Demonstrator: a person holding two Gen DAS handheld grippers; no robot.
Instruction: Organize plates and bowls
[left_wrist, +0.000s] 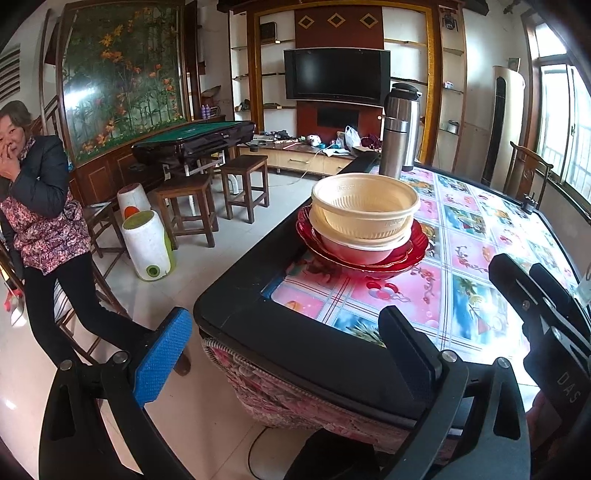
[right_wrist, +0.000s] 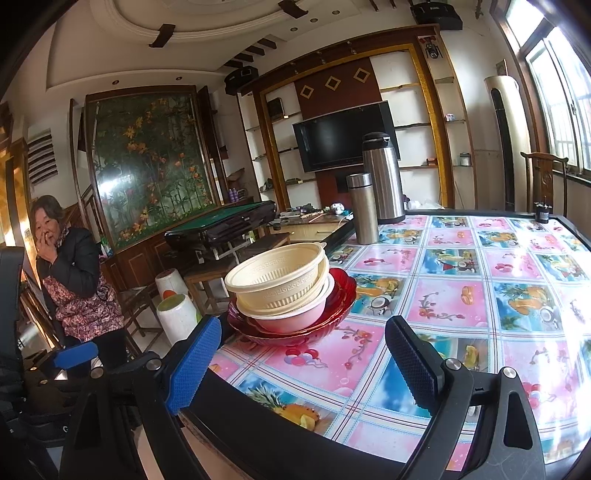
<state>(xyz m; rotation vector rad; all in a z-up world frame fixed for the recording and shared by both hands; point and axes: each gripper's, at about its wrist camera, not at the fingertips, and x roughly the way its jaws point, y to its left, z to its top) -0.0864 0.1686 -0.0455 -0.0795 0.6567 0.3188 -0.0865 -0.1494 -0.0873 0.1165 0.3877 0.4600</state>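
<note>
A stack stands near the table's left edge: a red glass plate (left_wrist: 391, 264) (right_wrist: 340, 295) at the bottom, a pink bowl (left_wrist: 354, 251) (right_wrist: 295, 317) in it, and a cream bowl (left_wrist: 365, 206) (right_wrist: 280, 280) tilted on top. My left gripper (left_wrist: 288, 354) is open and empty, hovering over the table's near corner, short of the stack. Also open and empty, my right gripper (right_wrist: 306, 365) hangs just in front of the stack. The right gripper's body (left_wrist: 539, 306) shows at the right of the left wrist view, and a blue fingertip of the left one (right_wrist: 75, 354) at the far left of the right wrist view.
The table (left_wrist: 236, 295) (right_wrist: 480, 295) has a black rim and a pink fruit-pattern cloth. A tall steel thermos (left_wrist: 400, 129) (right_wrist: 384, 177) and a smaller steel flask (right_wrist: 364, 208) stand at its far side. A person (left_wrist: 44, 221) (right_wrist: 74, 280) stands left, beside wooden stools (left_wrist: 188, 206) and white bins (left_wrist: 147, 243).
</note>
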